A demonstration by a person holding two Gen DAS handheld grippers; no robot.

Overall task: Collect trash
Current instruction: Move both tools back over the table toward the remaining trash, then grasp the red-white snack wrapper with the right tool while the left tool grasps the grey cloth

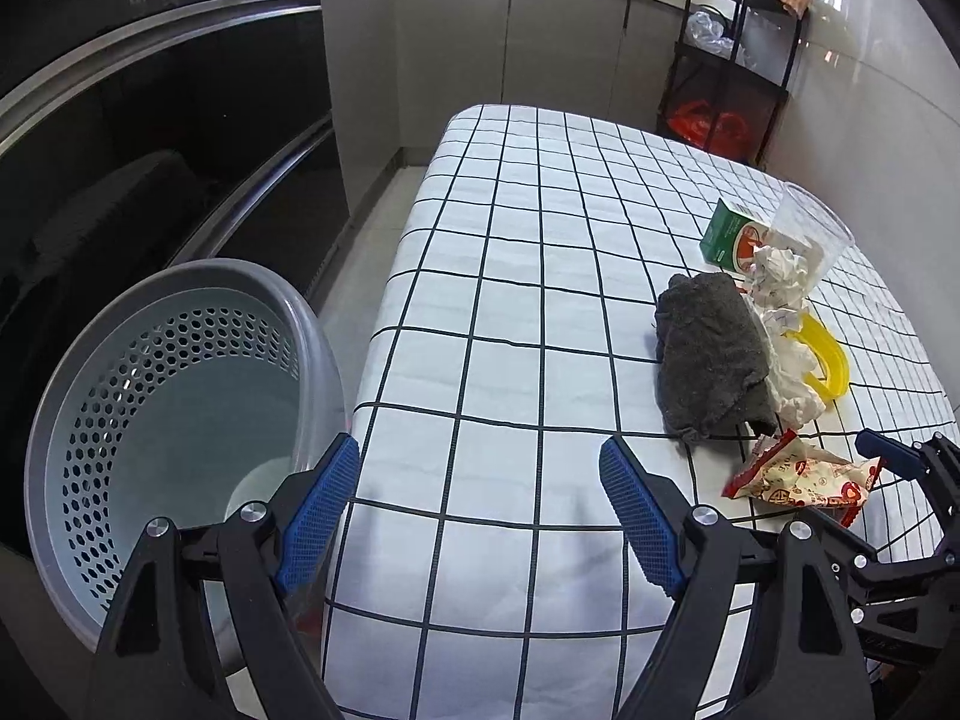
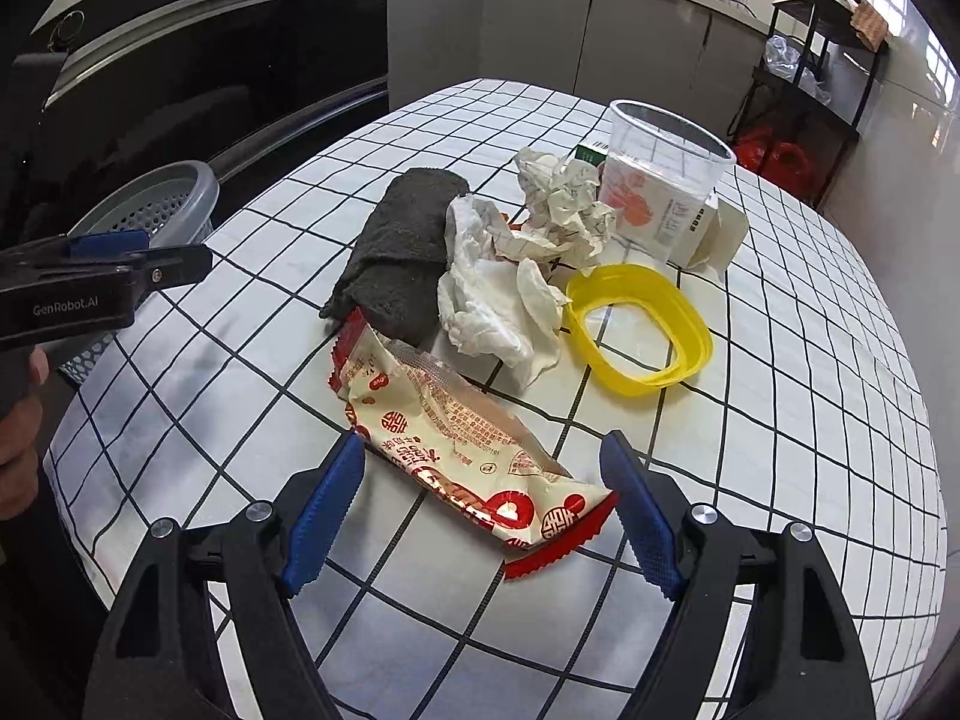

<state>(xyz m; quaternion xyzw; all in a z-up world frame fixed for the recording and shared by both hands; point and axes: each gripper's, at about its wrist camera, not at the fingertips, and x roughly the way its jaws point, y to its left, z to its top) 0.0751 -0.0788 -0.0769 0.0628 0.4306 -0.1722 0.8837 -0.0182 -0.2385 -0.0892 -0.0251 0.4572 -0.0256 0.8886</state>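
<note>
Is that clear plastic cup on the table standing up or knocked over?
Standing up. The clear cup rests on its base with the open rim facing upward, beside the crumpled paper and in front of a carton.

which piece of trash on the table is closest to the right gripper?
The red-and-white snack wrapper: its near end lies between the open fingers of the right gripper. The white tissue and crumpled paper sit farther back.

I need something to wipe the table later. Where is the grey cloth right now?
The grey cloth lies on the checked tablecloth, touching the crumpled white tissue on its right in the right wrist view, just beyond the red-and-white snack wrapper.
</note>
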